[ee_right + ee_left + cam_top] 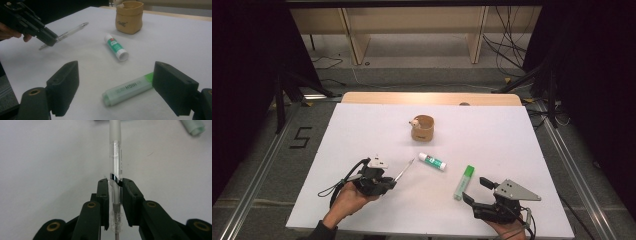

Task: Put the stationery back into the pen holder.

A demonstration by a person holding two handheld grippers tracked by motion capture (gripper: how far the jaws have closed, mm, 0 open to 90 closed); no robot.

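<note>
Nearest me, at the near edge of the white table (362, 130), are my two grippers. My right gripper (475, 190) sits by the near right corner with its jaws spread wide and nothing between them. My left gripper (389, 184) sits toward the near left, its jaws closed on one clear pen (404, 171); in the left gripper view the pads press the barrel from both sides and the pen (115, 165) runs straight out ahead of them. From the right gripper view the pen (70, 31) hangs tilted above the surface, not lying on it.

One green highlighter (464, 182) lies just ahead of the right gripper, flat on the surface. One glue stick (432, 161) with a green label lies a little farther in, near the middle, between the pen tip and the highlighter. One tan pouch-like cup (422, 127) stands upright beyond it, toward the far edge, with open surface between it and the pen.
</note>
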